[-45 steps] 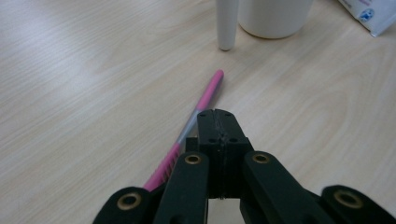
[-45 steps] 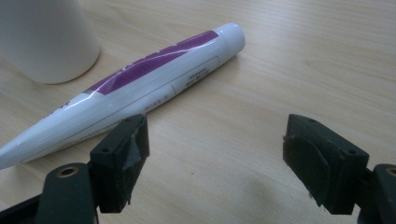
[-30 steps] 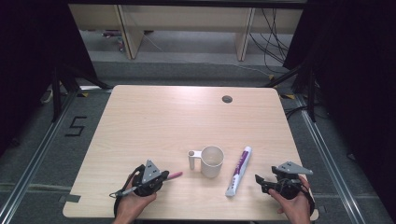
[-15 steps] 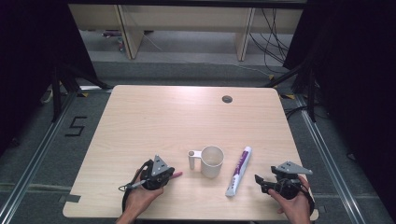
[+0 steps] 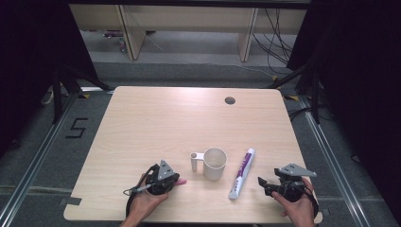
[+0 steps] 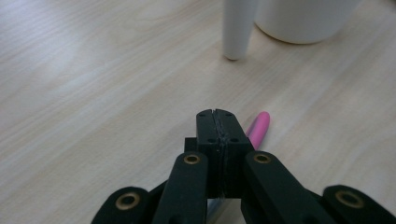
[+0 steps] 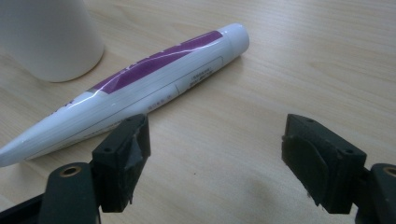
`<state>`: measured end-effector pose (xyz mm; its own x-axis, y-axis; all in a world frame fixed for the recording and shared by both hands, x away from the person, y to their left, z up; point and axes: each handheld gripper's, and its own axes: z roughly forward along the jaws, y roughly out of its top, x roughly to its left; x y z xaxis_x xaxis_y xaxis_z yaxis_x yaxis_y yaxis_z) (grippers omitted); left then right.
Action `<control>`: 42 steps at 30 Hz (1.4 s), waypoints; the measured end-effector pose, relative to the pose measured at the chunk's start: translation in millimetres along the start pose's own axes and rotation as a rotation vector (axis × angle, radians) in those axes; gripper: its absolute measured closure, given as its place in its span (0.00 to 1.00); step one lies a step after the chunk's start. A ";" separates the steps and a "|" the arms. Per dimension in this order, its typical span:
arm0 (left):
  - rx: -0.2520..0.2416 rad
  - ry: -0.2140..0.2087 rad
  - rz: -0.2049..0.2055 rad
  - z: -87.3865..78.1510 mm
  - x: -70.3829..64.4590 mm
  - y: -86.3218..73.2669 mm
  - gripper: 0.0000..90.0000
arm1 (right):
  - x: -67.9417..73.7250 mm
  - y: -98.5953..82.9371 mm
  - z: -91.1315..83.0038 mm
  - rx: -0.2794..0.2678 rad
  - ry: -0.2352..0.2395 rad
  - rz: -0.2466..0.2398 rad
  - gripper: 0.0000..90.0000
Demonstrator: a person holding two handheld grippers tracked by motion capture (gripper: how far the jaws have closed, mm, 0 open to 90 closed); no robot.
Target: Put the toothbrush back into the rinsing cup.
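A white mug (image 5: 214, 163) stands near the table's front edge, its handle (image 5: 194, 161) pointing left. A white and purple tube (image 5: 241, 173) lies just to its right. My left gripper (image 5: 166, 178) rests on the table left of the mug. Its jaws are pressed together in the left gripper view (image 6: 217, 122). A pink-tipped object (image 6: 259, 128) pokes out from under them on the right, short of the mug's handle (image 6: 237, 28). My right gripper (image 5: 264, 186) is open on the table right of the tube. The tube (image 7: 140, 88) lies beyond its left jaw, and nothing sits between the jaws (image 7: 217, 154).
The light wooden table (image 5: 156, 123) has a round cable hole (image 5: 230, 100) at the back right. Both grippers sit close to the front edge. Dark floor with rails surrounds the table, and a "5" is marked on the floor (image 5: 77, 127) to the left.
My left gripper has shifted a little to the right, toward the mug, and now covers more of the pink object. The right gripper, mug and tube have not moved.
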<state>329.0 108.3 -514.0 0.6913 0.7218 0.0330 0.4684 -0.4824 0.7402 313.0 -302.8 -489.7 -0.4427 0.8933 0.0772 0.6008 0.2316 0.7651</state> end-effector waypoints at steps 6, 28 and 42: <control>0.015 -0.049 0.031 -6.4 -14.0 -5.4 0.98 | 0.7 0.1 -0.8 0.006 -0.001 0.013 0.27; 0.051 -0.086 0.063 -50.5 -21.2 -39.5 0.96 | -2.0 -0.1 -1.6 0.005 -0.006 -0.019 0.28; 0.091 -0.043 0.065 -74.0 -0.2 -54.6 0.94 | -2.4 0.1 -1.2 0.001 -0.008 -0.021 0.28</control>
<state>262.5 171.2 -504.7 0.7442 0.6661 0.0488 0.4682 -0.5724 0.6731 313.3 -305.4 -489.1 -0.4498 0.8914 0.0558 0.5921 0.2509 0.7658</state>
